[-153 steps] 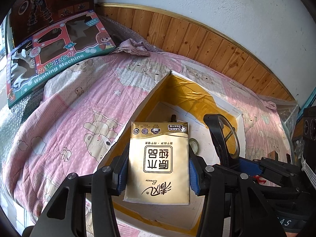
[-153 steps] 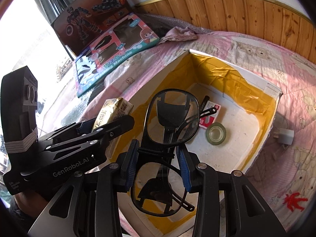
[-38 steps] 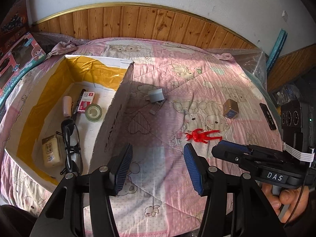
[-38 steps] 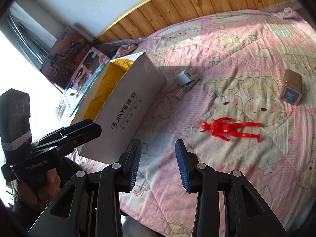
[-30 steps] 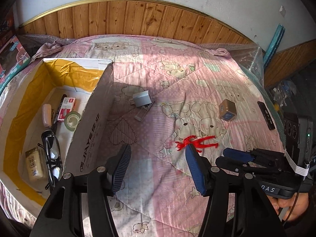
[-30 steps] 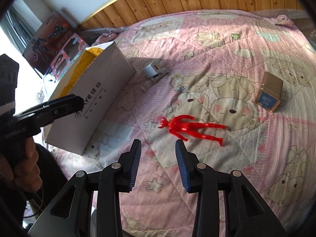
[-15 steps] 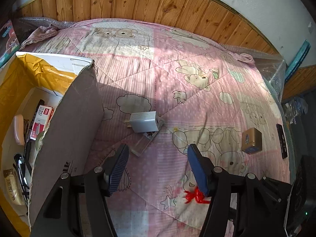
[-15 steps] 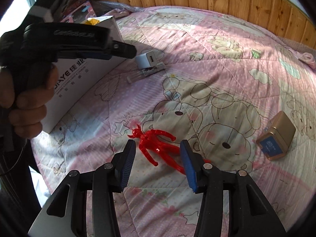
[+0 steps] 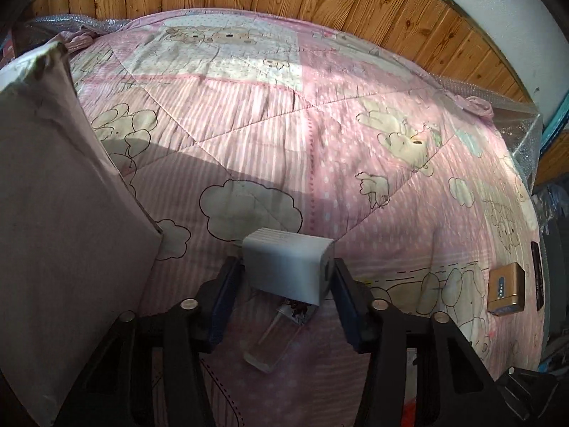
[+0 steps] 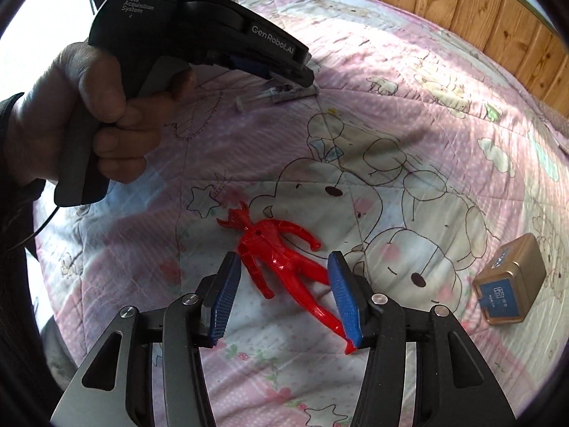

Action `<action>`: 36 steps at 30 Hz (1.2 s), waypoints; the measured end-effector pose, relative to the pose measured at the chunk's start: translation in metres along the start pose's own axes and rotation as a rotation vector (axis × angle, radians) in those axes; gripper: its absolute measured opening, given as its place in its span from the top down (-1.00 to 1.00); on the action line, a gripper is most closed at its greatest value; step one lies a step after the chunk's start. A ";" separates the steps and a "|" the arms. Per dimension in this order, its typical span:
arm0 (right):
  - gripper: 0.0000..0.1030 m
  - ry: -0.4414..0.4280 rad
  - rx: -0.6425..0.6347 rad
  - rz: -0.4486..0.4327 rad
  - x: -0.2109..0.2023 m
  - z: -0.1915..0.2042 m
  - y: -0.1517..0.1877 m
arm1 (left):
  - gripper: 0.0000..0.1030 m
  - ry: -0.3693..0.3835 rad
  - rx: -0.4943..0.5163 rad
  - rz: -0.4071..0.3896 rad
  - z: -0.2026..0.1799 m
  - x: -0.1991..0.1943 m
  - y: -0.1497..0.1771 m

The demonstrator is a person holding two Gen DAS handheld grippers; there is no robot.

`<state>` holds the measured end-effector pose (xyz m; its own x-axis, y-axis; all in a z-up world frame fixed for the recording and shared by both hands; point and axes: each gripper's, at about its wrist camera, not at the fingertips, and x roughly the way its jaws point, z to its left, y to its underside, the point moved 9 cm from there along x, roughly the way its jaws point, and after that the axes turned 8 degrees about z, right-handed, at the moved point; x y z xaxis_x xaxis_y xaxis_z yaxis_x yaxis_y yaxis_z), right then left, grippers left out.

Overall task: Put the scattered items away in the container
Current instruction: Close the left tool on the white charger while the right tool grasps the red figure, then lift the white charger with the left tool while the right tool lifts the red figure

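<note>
Between the blue pads of the left gripper (image 9: 287,279) a grey charger (image 9: 288,269) is sitting, the pads wide apart and flanking it, contact unclear. A clear tube (image 9: 274,339) is lying on the pink quilt (image 9: 320,135) just under the charger, and the cardboard box (image 9: 53,249) wall is standing close on the left. Over the red figure (image 10: 281,256), the right gripper (image 10: 284,291) is hovering with fingers spread, straddling its legs. A gold box (image 10: 508,293) is lying well apart to the right.
</note>
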<state>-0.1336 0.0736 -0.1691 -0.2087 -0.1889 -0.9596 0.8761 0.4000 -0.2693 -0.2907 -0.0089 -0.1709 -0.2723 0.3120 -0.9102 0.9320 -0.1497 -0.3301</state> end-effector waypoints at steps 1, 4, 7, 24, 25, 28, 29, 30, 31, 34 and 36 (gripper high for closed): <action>-0.07 -0.015 0.013 0.006 -0.001 -0.001 0.001 | 0.09 0.009 0.010 -0.017 -0.001 -0.003 0.001; 0.17 -0.084 0.064 0.015 -0.005 -0.003 0.002 | 0.09 0.011 0.003 -0.026 0.002 -0.007 0.008; 0.69 -0.154 0.081 0.029 -0.007 0.000 0.004 | 0.09 0.026 -0.012 -0.038 0.007 -0.014 0.014; 0.07 -0.080 0.041 0.003 -0.004 0.004 0.003 | 0.09 0.052 0.144 -0.020 -0.009 -0.069 0.105; 0.44 -0.126 0.075 0.016 -0.005 0.002 0.003 | 0.09 0.053 0.159 -0.015 -0.009 -0.071 0.113; 0.84 -0.252 0.193 0.039 -0.008 -0.005 0.007 | 0.09 0.015 0.233 -0.026 -0.008 -0.078 0.133; 0.84 -0.258 0.196 0.041 -0.010 -0.004 0.007 | 0.08 -0.001 0.251 -0.024 -0.007 -0.078 0.139; 0.80 -0.261 0.182 0.042 -0.011 0.000 0.007 | 0.08 -0.024 0.258 -0.019 -0.004 -0.077 0.143; 0.79 -0.273 0.158 0.042 -0.013 0.007 0.007 | 0.08 -0.047 0.253 -0.018 0.002 -0.077 0.147; 0.31 -0.249 0.082 0.035 -0.014 0.022 0.003 | 0.08 -0.050 0.191 -0.006 0.017 -0.078 0.155; 0.17 -0.204 0.041 0.019 -0.016 0.027 0.002 | 0.06 -0.052 0.144 -0.003 0.025 -0.080 0.158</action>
<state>-0.1166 0.0535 -0.1520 -0.1030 -0.3608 -0.9270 0.8967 0.3697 -0.2435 -0.1280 -0.0804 -0.1564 -0.2904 0.2641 -0.9197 0.8883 -0.2831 -0.3617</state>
